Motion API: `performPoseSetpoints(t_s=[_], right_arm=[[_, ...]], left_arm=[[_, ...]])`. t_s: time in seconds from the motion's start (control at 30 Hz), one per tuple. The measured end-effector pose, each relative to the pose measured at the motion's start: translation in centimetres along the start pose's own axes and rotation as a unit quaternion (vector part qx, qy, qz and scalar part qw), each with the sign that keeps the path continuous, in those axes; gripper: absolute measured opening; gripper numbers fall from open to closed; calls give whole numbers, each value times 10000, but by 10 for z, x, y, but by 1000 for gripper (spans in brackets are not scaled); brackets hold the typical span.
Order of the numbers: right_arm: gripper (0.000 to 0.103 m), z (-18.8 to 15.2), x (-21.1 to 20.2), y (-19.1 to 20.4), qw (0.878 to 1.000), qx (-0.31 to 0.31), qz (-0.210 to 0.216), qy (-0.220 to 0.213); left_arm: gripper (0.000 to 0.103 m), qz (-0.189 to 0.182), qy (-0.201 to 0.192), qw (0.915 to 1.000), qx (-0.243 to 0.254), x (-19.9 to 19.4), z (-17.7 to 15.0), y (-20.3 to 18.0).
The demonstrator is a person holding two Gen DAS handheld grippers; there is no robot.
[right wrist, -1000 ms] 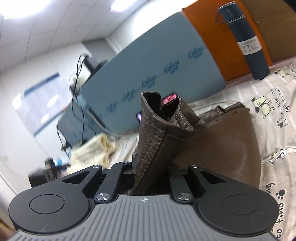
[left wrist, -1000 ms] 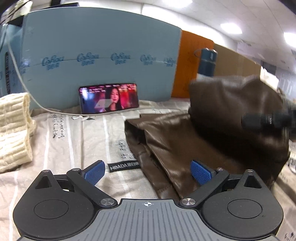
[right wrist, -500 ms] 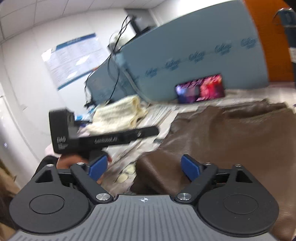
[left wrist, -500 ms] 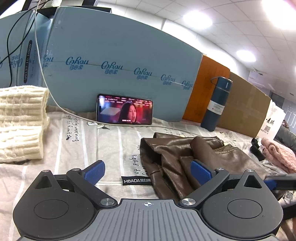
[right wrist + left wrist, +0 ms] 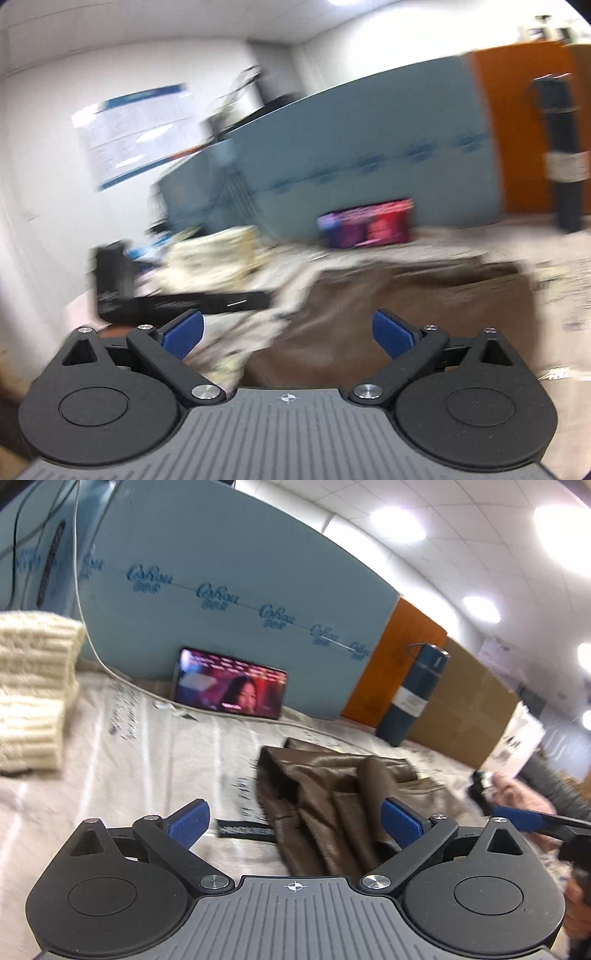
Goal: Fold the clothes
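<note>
The brown leather garment point(image 5: 332, 794) lies bunched on the sheet, in front of the phone point(image 5: 231, 694) and to its right. Left gripper point(image 5: 293, 821) hovers spread wide, empty; right gripper point(image 5: 288, 332) likewise gapes, holding nothing. Looks like we're between folds: next, pinch a loose edge and flatten it.

A pale beige sheet point(image 5: 155, 760) printed with dark lettering and thin white stripes covers the flat work surface. A folded brown leather garment point(image 5: 332, 805) lies on it, right of centre and near. At the far left sits a stack of cream knitwear point(image 5: 33, 694). A phone point(image 5: 231, 694) stands at the far edge against a blue board point(image 5: 221, 572), its screen lit. A dark blue flask point(image 5: 413, 698) stands upright further right.
</note>
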State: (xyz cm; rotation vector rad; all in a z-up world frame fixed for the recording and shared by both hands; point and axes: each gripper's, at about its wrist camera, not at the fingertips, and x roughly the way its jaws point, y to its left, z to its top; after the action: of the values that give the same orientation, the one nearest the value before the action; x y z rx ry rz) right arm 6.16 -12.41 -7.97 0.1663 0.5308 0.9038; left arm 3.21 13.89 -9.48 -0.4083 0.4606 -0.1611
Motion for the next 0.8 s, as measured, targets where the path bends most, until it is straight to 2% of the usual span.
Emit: performPoseSetpoints(t_s=[0.07, 0.13, 0.27, 0.33, 0.47, 0.6, 0.8], right_arm=[[100, 7, -13, -8, 9994, 6, -250, -240], [100, 10, -17, -21, 9970, 141, -740, -193], [100, 12, -12, -48, 9881, 595, -1408, 174], [100, 11, -8, -60, 9838, 772, -1578, 360], [100, 6, -2, -82, 9809, 1161, -1484, 481], [100, 6, 4, -95, 9775, 1539, -1334, 555], [100, 6, 20, -108, 9745, 1831, -1024, 793]], left_arm=[[101, -152, 66, 9998, -107, -1, 1, -2], [102, -235, 190, 9993, -209, 0, 2, -5], [102, -74, 520, 9975, -465, 6, 2, -11], [102, -10, 628, 9966, -534, 9, 0, -14], [102, -27, 899, 9934, -708, 15, -2, -16], [102, 149, 1062, 9924, -608, 21, -6, -22], [102, -181, 1265, 9844, -1212, 30, -7, -15]])
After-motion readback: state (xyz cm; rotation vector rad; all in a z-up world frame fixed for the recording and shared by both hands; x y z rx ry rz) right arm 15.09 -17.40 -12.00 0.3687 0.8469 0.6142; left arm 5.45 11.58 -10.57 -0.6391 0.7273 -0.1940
